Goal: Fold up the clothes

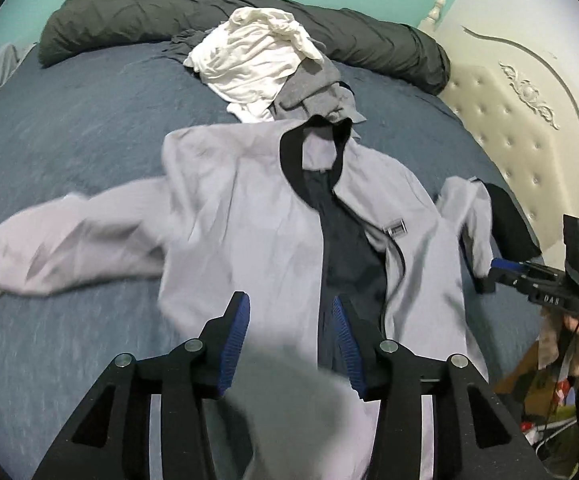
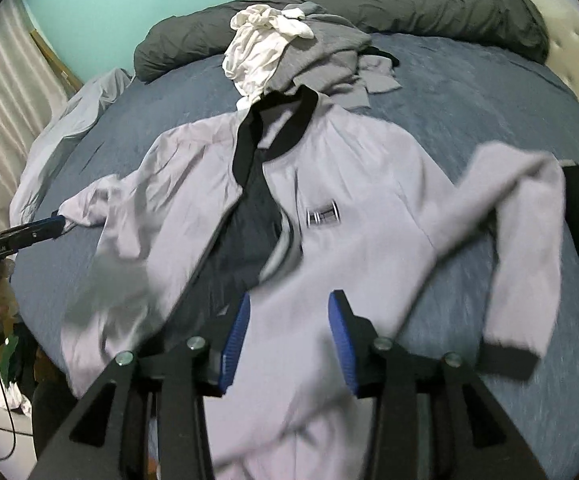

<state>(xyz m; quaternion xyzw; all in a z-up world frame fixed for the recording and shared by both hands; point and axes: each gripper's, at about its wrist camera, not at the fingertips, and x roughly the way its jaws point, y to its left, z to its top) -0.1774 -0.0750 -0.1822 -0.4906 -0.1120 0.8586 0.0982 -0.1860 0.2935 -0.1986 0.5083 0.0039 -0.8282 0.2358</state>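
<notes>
A pale lilac zip jacket [image 1: 249,220] [image 2: 369,220] with a black collar, black cuffs and dark lining lies front up on the blue bed [image 1: 69,128] [image 2: 469,92], both sleeves spread out and blurred. My left gripper [image 1: 289,302] hangs open over the jacket's lower left front; a blurred fold of the hem shows loose between the finger bases. My right gripper [image 2: 290,298] stands open above the lower right front, pads clear of the cloth. Each gripper also shows from the side in the other view, the right gripper [image 1: 493,268] by one sleeve and the left gripper [image 2: 57,220] by the other.
A heap of a white garment [image 1: 249,64] [image 2: 253,56] and grey garments [image 1: 309,84] [image 2: 321,48] lies beyond the collar. A dark grey duvet roll [image 1: 129,20] [image 2: 409,4] runs along the far side. A cream tufted headboard [image 1: 509,120] stands at the right.
</notes>
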